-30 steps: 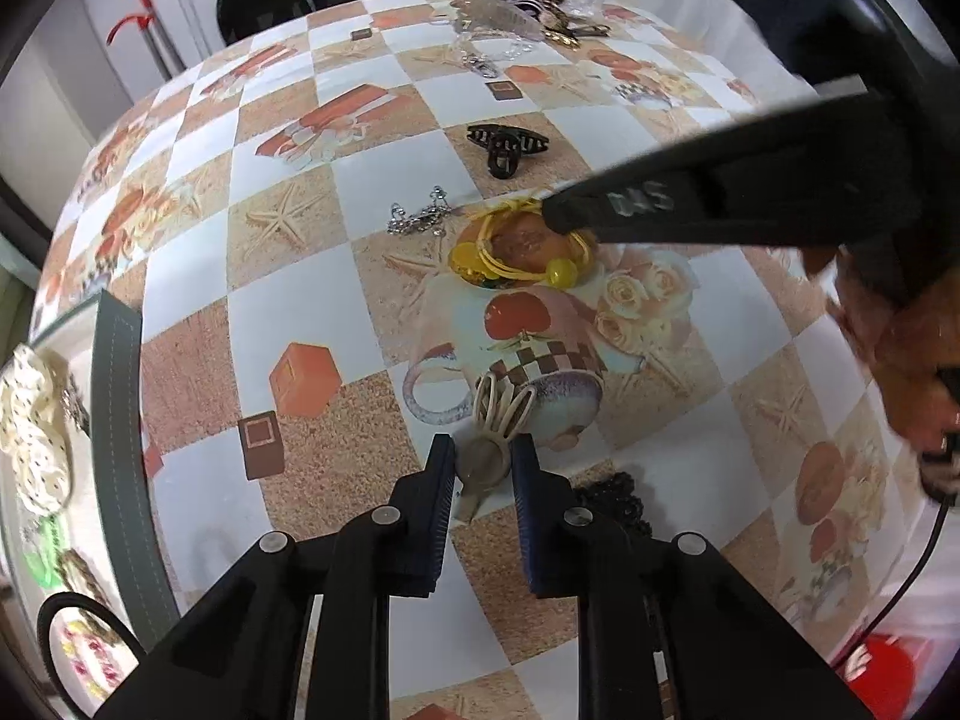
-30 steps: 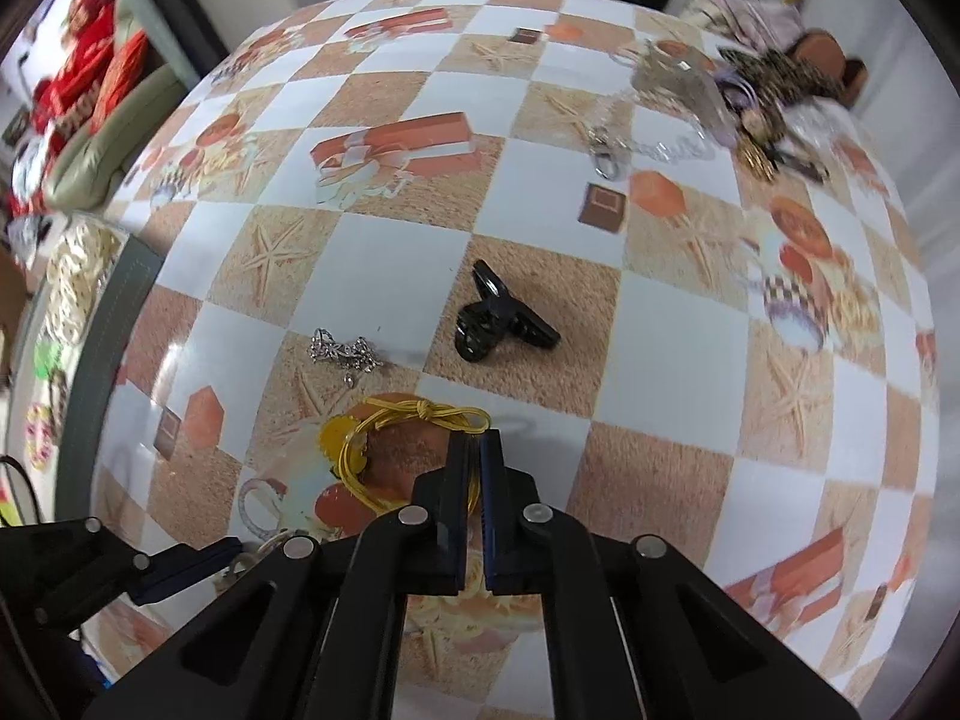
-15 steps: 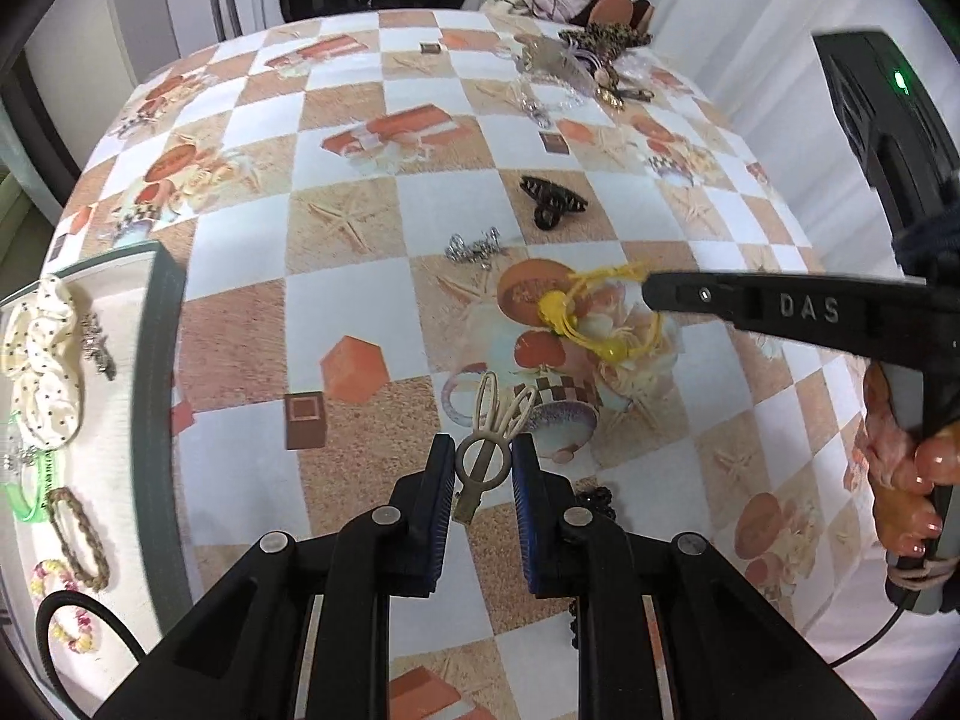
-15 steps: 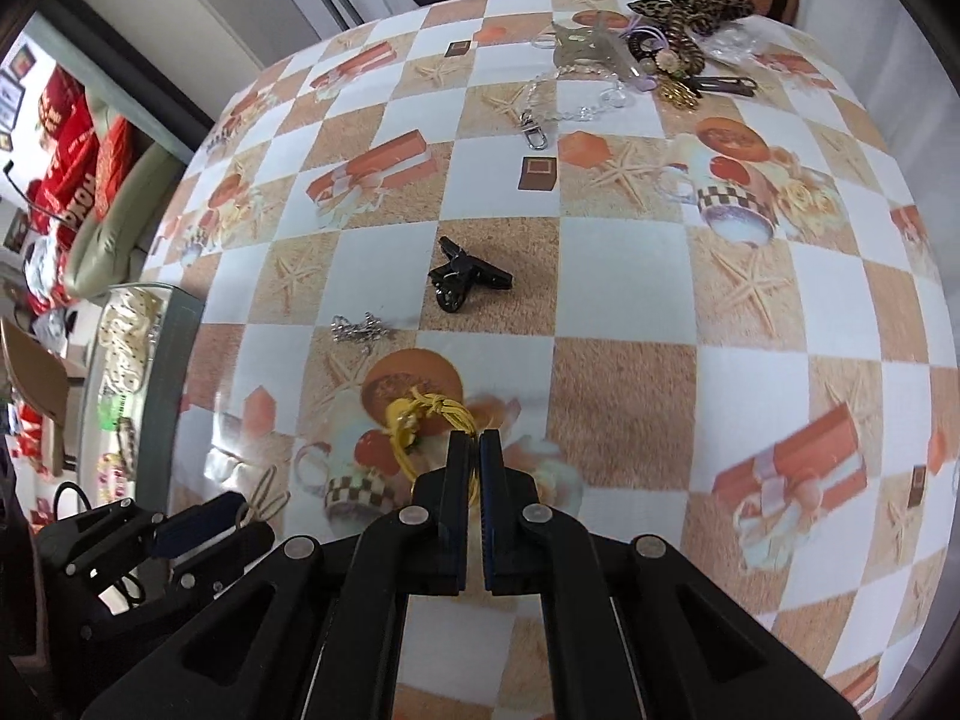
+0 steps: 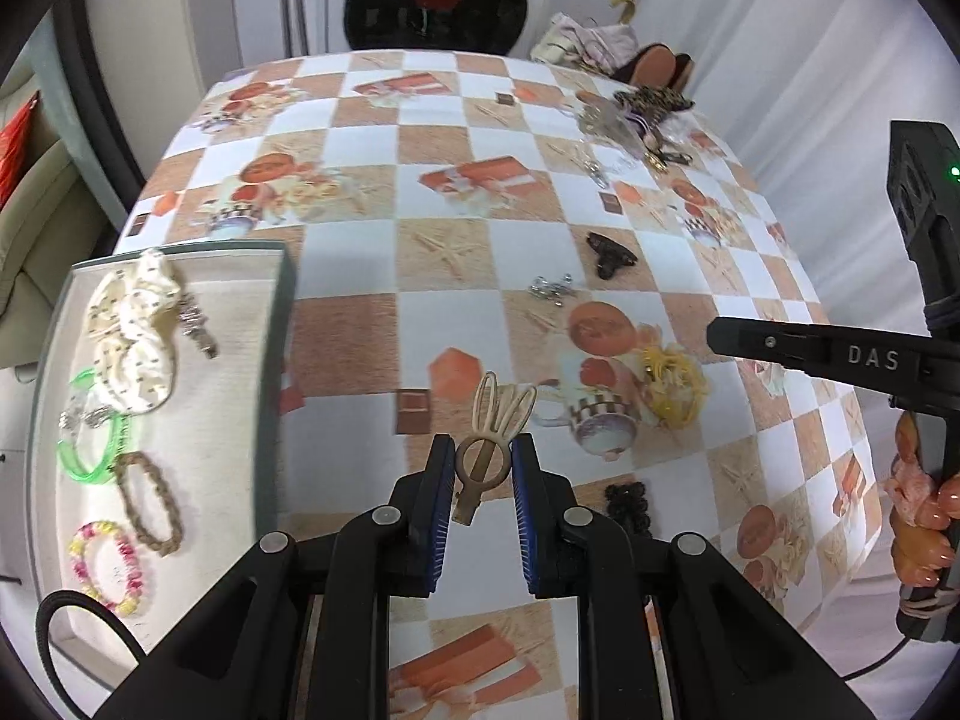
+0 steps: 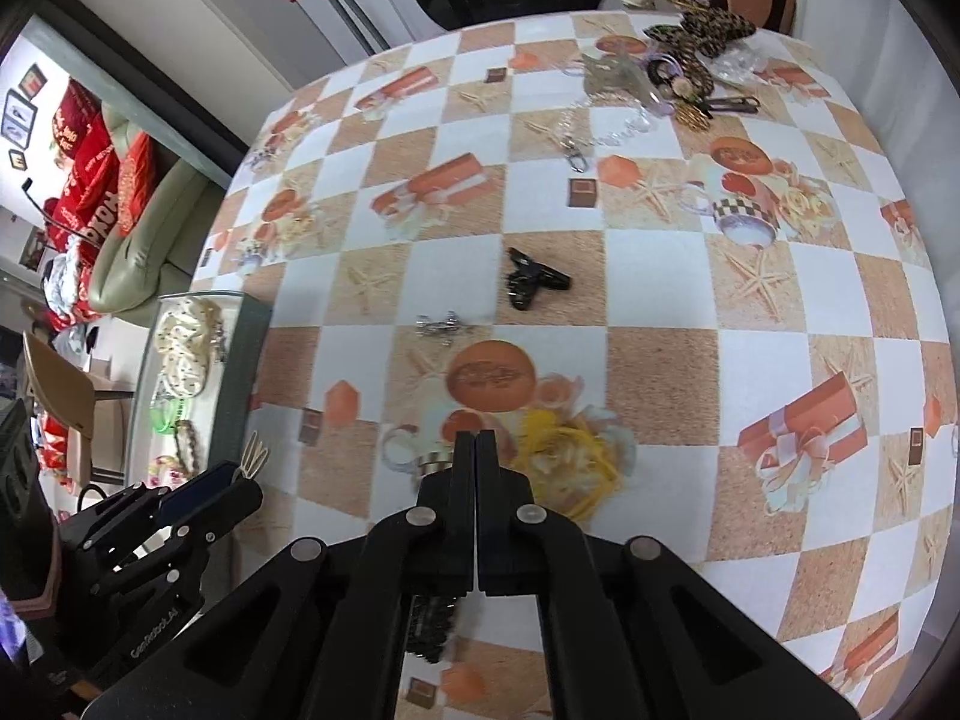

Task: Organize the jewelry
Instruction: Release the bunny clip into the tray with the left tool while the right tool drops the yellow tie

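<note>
Left tool [image 5: 480, 465] pinching a beige hair clip [image 5: 489, 450] at its rounded base, prongs fanning toward 12 o'clock, clip lifted clear above the counter [image 5: 360, 276]. In the right wrist view, only the clip's prong tips [image 6: 255, 456] poking out past the left tool [image 6: 219, 489] at 8 o'clock, the rest hidden.

Right tool [image 6: 475, 450] pressed fully together, jaws meeting with no gap; nothing visibly caught between them. Yellow cord [image 6: 567, 465] lying blurred on the counter just beside its tip at 3 o'clock, whether touching impossible to tell. In the left wrist view, right tool's tip [image 5: 717, 336] hanging just past the same yellow tangle [image 5: 669, 384].

Black claw clip [image 6: 531, 285] and small silver chain piece [image 6: 441, 324] sitting apart near centre. Pile of mixed accessories [image 6: 678, 78] at 1 o'clock, too tangled to sort out by eye. Dark beaded item [image 5: 630, 504] partly hidden behind the left tool's right finger.

Tray [image 5: 273, 324] at 9 o'clock in the left wrist view, holding a cream scrunchie [image 5: 135, 336], green bangle [image 5: 90, 450], brown braided bracelet [image 5: 150, 504] and pastel bead bracelet [image 5: 108, 564]; near edge cut off by the lens rim.
</note>
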`<state>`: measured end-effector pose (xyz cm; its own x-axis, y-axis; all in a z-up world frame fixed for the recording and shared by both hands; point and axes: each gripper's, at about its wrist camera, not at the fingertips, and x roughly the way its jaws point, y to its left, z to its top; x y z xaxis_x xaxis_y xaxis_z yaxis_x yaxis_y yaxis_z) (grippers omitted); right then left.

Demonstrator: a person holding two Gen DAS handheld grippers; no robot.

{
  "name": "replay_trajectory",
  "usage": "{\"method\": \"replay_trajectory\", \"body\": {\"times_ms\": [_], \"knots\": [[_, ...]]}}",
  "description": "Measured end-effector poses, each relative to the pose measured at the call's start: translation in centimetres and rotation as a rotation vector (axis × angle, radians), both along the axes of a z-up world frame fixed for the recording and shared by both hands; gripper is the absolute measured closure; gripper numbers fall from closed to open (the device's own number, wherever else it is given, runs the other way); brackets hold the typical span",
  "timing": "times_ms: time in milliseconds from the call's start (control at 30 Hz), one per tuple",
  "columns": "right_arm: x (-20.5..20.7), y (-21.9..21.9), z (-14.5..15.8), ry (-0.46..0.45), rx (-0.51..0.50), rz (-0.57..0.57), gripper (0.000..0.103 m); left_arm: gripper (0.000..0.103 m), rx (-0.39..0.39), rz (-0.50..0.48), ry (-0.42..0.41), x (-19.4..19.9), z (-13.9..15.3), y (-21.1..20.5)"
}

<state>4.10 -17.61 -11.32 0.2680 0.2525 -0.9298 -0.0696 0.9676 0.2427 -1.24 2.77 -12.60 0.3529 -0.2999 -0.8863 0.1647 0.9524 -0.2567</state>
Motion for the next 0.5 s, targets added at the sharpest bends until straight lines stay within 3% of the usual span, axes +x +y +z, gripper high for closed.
{"method": "replay_trajectory", "body": {"times_ms": [100, 200, 233, 267, 300, 467, 500], "knots": [[-0.2, 0.9, 0.2, -0.007, -0.033, 0.018, 0.103, 0.079, 0.001, 0.017, -0.004, -0.5, 0.2, 1.2], [-0.1, 0.9, -1.1, -0.012, -0.129, 0.011, 0.099, 0.079, 0.004, 0.031, 0.001, -0.9, 0.1, 2.3], [0.1, 0.7, -2.0, 0.006, -0.151, 0.008, 0.080, 0.079, 0.004, 0.033, 0.001, -1.1, 0.1, 2.6], [0.3, 0.4, -2.8, 0.028, -0.155, 0.001, 0.052, 0.079, 0.005, 0.036, 0.000, -1.2, 0.1, 2.9], [0.4, 0.1, -3.6, 0.043, -0.146, -0.003, 0.045, 0.079, 0.008, 0.037, -0.002, -1.4, 0.0, 3.2], [0.5, 0.5, -6.8, 0.073, -0.247, 0.033, 0.045, 0.079, 0.015, 0.041, 0.004, -1.7, -0.3, 3.8], [0.3, 0.7, -6.8, 0.046, -0.279, 0.040, 0.046, 0.079, 0.016, 0.041, 0.005, -1.8, -0.3, 3.9]]}}
